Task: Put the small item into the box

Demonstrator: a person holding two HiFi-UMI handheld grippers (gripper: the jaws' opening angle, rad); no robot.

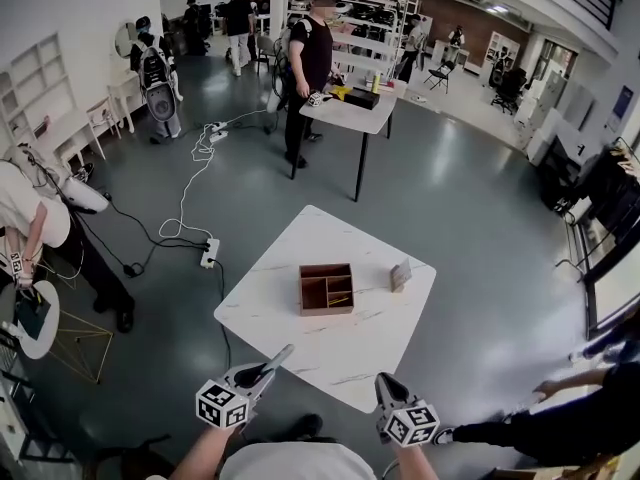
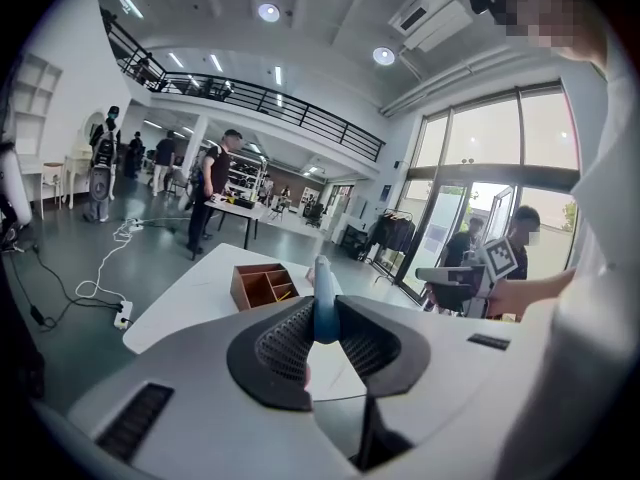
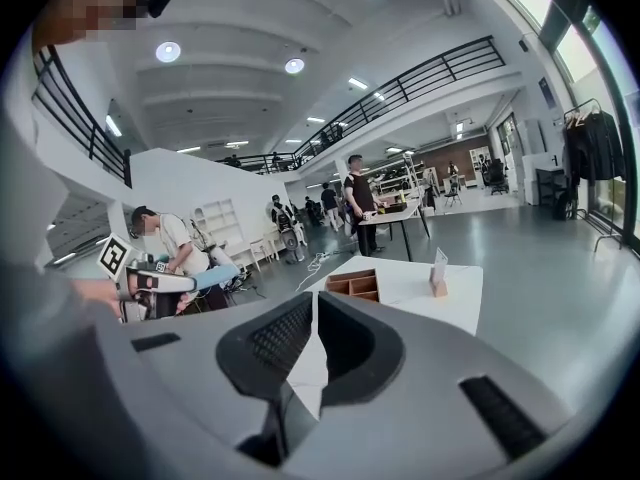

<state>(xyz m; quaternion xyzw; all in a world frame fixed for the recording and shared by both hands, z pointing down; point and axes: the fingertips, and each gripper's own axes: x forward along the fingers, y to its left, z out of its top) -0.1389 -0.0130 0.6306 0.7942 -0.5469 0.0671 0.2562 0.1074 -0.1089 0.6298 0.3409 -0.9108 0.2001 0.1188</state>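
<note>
A white table point(image 1: 300, 353) stands on a grey floor. A brown wooden box point(image 1: 326, 288) sits near the middle of the table. The box is open on top and has small walls that split it into parts. A thin yellow thing point(image 1: 340, 299) lies in one part on the right side. A small card point(image 1: 401, 274) stands on the table to the right of the box, apart from it.

The left gripper point(image 1: 270, 368) is over the near edge of the table. In the left gripper view, its jaws are pressed tight on a thin blue item point(image 2: 322, 286). The item sticks up out of the jaws and points toward the box point(image 2: 265, 284). The item is in the air, well apart from the box.

The right gripper point(image 1: 384, 382) is just off the near edge of the table, to the right of the left one. In the right gripper view, its jaws point(image 3: 313, 318) are almost together, with only a thin gap. Nothing is between them. Past them sit the box point(image 3: 352, 286) and the card point(image 3: 437, 272).

Far behind, a person in black point(image 1: 311, 63) stands by another table point(image 1: 350, 115). A white cord point(image 1: 190, 193) lies on the floor.
</note>
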